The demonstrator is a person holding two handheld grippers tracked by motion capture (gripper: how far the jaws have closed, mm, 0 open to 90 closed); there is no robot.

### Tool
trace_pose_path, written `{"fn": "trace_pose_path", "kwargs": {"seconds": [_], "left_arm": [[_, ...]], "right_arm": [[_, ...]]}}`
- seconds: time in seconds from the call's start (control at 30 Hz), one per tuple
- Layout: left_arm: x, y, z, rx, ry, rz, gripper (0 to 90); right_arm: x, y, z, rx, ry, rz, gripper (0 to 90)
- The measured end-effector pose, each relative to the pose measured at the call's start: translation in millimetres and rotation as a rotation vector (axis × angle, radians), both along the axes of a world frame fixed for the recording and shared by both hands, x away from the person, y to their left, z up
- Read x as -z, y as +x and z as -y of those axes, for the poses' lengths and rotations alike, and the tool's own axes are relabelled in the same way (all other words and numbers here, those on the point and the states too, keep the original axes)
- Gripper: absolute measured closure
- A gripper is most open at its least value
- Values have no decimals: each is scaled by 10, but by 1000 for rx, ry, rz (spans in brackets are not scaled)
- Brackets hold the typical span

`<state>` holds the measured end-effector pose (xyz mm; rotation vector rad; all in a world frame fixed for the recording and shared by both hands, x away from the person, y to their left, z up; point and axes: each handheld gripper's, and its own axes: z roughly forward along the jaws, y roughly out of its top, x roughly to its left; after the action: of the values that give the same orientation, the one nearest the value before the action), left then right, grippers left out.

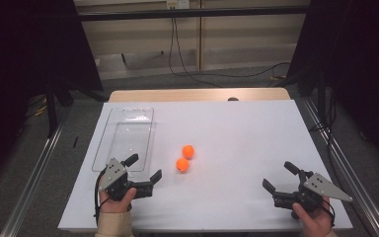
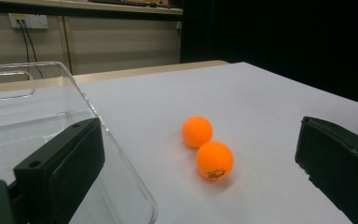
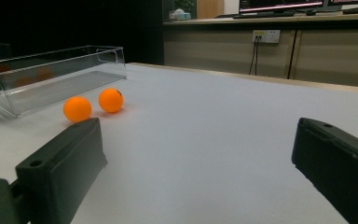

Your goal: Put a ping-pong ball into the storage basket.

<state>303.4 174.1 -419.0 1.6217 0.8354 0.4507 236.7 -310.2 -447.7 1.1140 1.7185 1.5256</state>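
Observation:
Two orange balls lie side by side near the middle of the white table: the nearer ball (image 1: 182, 164) (image 2: 214, 160) (image 3: 77, 108) and the farther ball (image 1: 188, 151) (image 2: 197, 131) (image 3: 111, 100). A clear plastic tray (image 1: 125, 136) (image 2: 37, 116) (image 3: 51, 72) stands left of them, with nothing in it. My left gripper (image 1: 143, 169) (image 2: 196, 172) rests open at the tray's near end, the balls a short way ahead of its jaws. My right gripper (image 1: 280, 177) (image 3: 200, 163) sits open at the front right, far from the balls.
The white table (image 1: 237, 128) has a wooden strip along its far edge. Metal rails run along the floor on both sides. Cables hang from a wall socket (image 1: 176, 4) behind the table.

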Motion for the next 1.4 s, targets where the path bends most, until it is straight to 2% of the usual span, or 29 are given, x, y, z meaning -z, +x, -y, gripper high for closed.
{"fn": "trace_pose_path", "kwargs": {"seconds": [0.07,0.17,0.7,1.4], "left_arm": [[-26,-6,33,5,16,11,14],[-40,-8,75,12,17,12,14],[-30,17,244,30,47,-12,14],[45,55,455,52,85,-64,22]], "right_arm": [[1,2,-2,-5,-2,2,18],[1,0,-2,-13,-5,5,18],[-1,0,-8,-20,-6,9,18],[-13,-7,-22,-34,-9,16,20]]}}
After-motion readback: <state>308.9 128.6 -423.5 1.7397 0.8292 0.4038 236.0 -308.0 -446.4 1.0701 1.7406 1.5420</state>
